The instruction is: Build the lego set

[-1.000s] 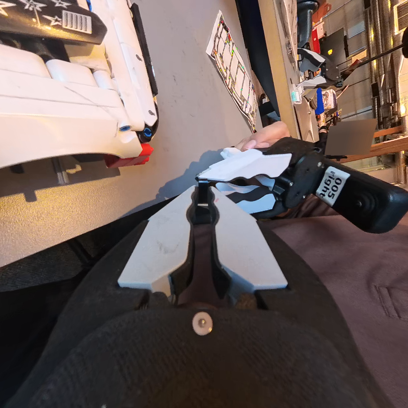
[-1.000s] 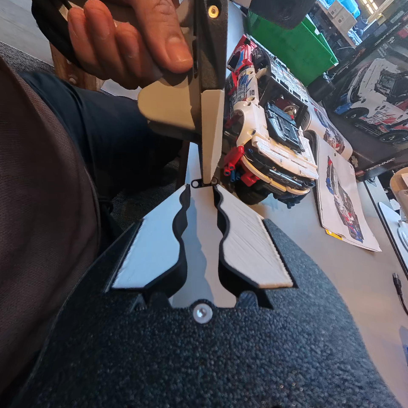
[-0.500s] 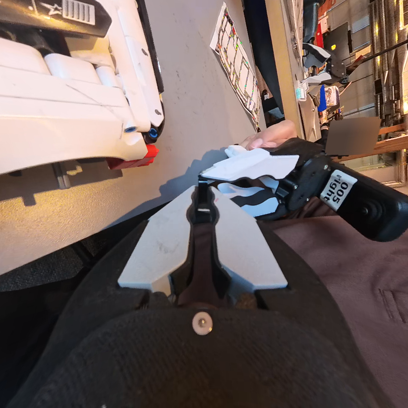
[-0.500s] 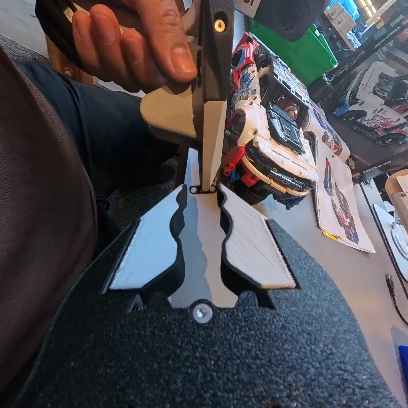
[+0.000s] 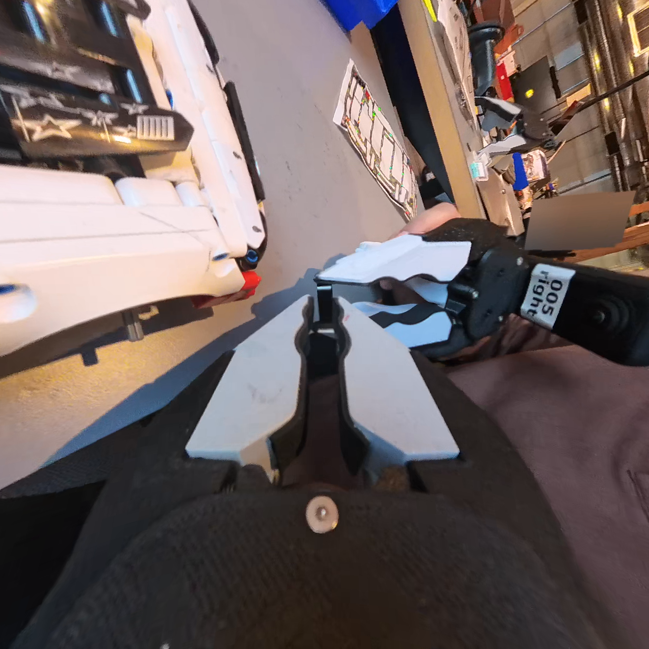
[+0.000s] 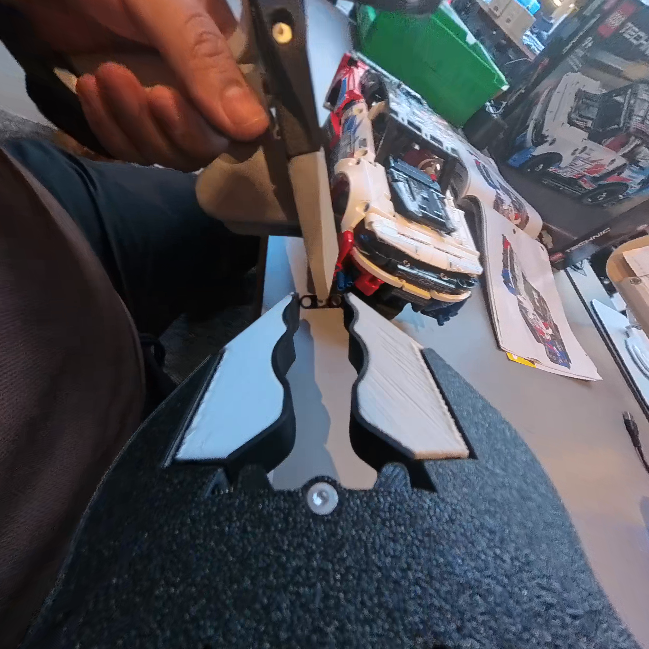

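Observation:
A small black lego beam [image 5: 323, 302] is pinched between the closed jaws of my left gripper [image 5: 325, 310]. In the right wrist view the beam [image 6: 309, 301] lies crosswise between the tips of my right gripper [image 6: 319, 302], which sit on its two ends. The left gripper [image 6: 318, 267] comes down onto it from above, held by a hand [image 6: 196, 87]. In the left wrist view the right gripper [image 5: 346, 296] reaches in from the right. The white lego car [image 5: 123, 238] [image 6: 404, 224] stands on the grey table [image 5: 298, 105], just beyond both grippers.
An instruction booklet [image 6: 526, 305] lies right of the car, with the set's box [image 6: 597, 123] and a green bin [image 6: 428, 59] behind. A printed sheet [image 5: 379, 147] lies farther along the table. A cable [image 6: 632, 435] is at the right. The person's lap [image 5: 562, 439] is below the grippers. Less than 4 cm separates the two grippers' tips.
Both grippers have shifted together with the beam between them, and the car now fills more of the left wrist view. Neither grip has changed.

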`<state>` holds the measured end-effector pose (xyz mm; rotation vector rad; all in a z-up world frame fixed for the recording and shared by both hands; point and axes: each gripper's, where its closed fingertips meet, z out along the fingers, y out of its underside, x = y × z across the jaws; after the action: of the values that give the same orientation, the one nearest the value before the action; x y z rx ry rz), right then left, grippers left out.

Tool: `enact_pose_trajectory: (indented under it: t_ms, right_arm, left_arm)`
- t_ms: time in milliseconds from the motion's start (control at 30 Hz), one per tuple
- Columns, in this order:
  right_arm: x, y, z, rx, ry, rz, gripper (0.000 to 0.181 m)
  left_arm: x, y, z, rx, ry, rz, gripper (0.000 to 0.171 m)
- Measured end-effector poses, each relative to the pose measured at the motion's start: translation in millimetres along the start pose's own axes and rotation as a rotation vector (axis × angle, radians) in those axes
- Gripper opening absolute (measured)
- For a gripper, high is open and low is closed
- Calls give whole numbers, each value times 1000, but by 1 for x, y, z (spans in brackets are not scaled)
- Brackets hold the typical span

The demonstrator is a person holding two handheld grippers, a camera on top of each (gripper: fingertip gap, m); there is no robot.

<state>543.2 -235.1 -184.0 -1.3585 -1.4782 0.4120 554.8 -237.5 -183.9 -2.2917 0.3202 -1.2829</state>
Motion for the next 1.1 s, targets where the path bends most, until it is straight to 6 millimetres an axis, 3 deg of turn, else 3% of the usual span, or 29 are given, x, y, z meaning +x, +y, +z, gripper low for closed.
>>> enact_pose_trajectory:
  t_ms: [167, 367, 433, 500, 633, 700, 767, 900, 1033, 1100]
  right_arm:
    - [23, 6, -6, 17, 24, 138, 23]
    - [78, 17, -23, 124, 86, 366, 23]
    - [103, 20, -29, 188, 126, 437, 23]
    - [126, 22, -29, 251, 136, 510, 23]
    - [166, 22, -20, 361, 136, 618, 23]
    - [178, 19, -8, 389, 113, 634, 23]
    - [183, 15, 6, 384, 85, 603, 23]
    - [192, 24, 31, 290, 136, 504, 23]
    - [202, 30, 43, 229, 187, 447, 23]
    - [203, 32, 47, 216, 179, 451, 23]
  left_arm:
    - [-4, -13, -19, 68, -56, 124, 28]
    - [-25, -24, -79, 200, -186, 427, 44]
    - [-30, -29, -111, 300, -194, 530, 43]
    - [-50, -43, -156, 445, -268, 582, 42]
    - [-131, -78, -264, 674, -486, 477, 52]
    - [-171, -93, -298, 692, -520, 413, 68]
    - [-202, -106, -307, 627, -509, 395, 76]
    - [-250, -121, -294, 433, -555, 472, 78]
    - [-275, -127, -281, 407, -532, 436, 70]
    - [-276, -130, -280, 416, -545, 477, 51]
